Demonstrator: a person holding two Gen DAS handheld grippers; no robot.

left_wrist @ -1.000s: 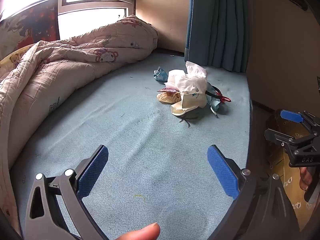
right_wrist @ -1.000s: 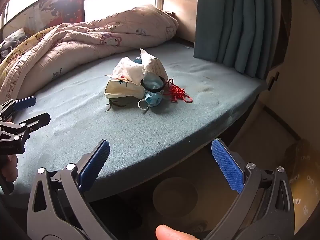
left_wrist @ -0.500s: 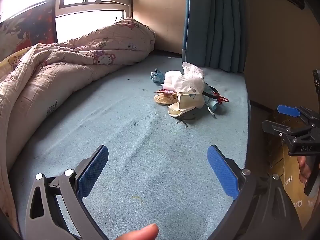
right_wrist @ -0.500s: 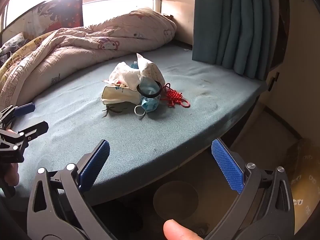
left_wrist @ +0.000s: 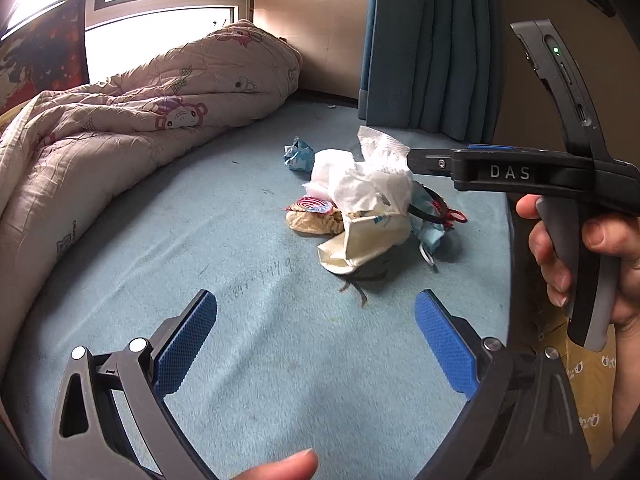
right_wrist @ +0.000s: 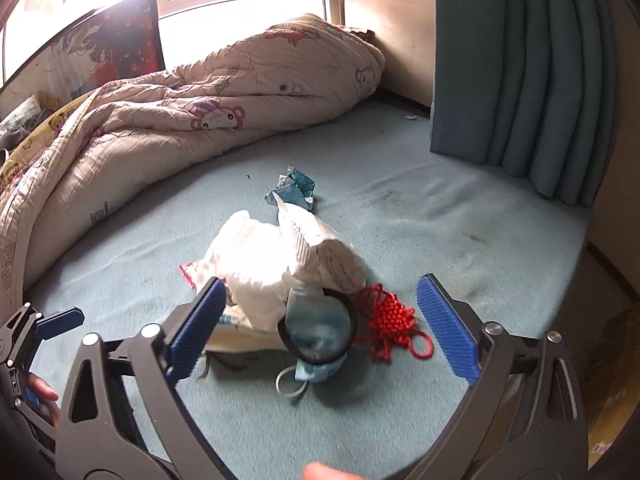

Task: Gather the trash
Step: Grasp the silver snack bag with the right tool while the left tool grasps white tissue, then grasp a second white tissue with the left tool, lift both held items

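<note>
A trash pile lies on the blue bed sheet: crumpled white tissue, a cream packet, a brown wrapper, a blue face mask, a black ring, a red knotted cord and a blue crumpled wrapper. My right gripper is open, its jaws on either side of the pile, just above it. It also shows in the left wrist view, reaching over the tissue. My left gripper is open and empty, short of the pile.
A rumpled pink quilt lies along the left and back of the bed. A blue curtain hangs at the right. The bed edge drops off at the right, with a yellow printed bag below it.
My right gripper has moved forward from beside the bed to over the trash pile. My left gripper has moved a little closer to the pile. Both stay open.
</note>
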